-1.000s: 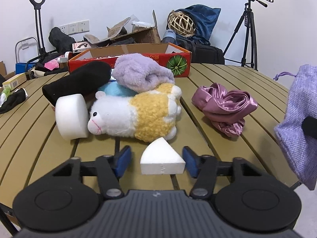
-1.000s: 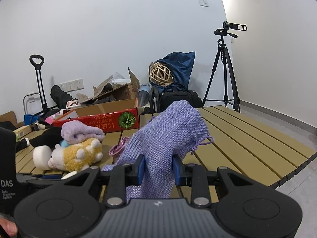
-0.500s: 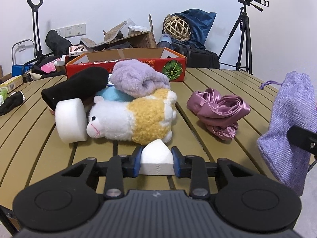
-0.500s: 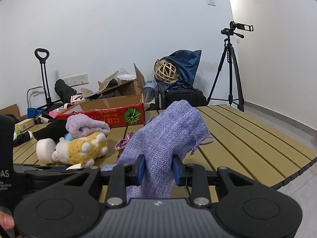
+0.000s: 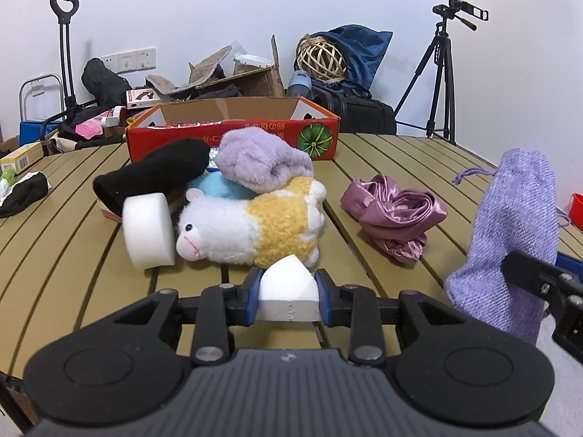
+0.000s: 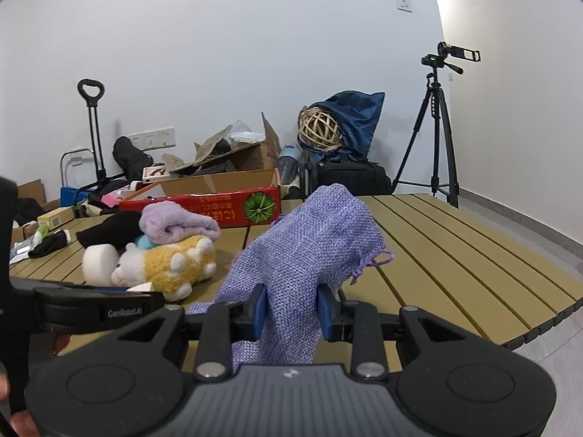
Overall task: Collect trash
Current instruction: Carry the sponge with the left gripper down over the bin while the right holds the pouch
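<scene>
While it rides just above the table's (image 5: 73, 255) near edge, the white foam wedge (image 5: 288, 289) sits clamped in the left gripper (image 5: 288, 296). Beside it, the right gripper (image 6: 291, 309) pinches a purple pouch (image 6: 309, 240); a plush sheep (image 5: 251, 225) lies behind.

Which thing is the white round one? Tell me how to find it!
Start at the red cardboard box on the slatted table. In front of it lies a plush sheep; the foam disc stands on edge against its face. It is the only thick, plain white round piece.
</scene>
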`<state>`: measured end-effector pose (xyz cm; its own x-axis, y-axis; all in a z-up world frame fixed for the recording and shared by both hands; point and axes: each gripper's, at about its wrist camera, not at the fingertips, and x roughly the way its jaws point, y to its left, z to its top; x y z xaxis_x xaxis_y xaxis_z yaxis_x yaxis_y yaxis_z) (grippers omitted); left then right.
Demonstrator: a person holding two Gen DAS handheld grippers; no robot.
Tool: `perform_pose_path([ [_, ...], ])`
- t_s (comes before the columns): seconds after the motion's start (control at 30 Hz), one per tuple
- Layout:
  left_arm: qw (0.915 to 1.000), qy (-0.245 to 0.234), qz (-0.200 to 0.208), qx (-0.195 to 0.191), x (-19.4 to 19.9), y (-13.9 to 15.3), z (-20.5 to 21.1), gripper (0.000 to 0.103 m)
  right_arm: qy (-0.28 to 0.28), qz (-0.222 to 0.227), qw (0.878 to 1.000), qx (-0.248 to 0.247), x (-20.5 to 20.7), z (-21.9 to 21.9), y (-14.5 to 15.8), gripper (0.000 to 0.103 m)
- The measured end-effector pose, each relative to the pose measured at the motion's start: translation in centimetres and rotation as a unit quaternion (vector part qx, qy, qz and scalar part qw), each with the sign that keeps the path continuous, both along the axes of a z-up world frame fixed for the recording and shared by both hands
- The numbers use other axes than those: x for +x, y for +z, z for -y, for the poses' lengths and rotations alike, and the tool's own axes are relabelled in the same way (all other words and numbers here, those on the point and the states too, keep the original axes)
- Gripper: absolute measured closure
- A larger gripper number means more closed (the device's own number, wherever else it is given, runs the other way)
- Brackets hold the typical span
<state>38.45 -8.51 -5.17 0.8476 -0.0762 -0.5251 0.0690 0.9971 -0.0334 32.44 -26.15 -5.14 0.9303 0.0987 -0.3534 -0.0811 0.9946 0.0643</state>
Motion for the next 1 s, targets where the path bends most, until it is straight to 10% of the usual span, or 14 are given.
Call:
perform_pose_path([
  [1.0,0.9998,-0.013,0.016,0.001,-10.0,4.2,-7.1,0.071,0.087,-0.024,0.996,-0.023,-8.4,-3.6,0.6,0.075],
])
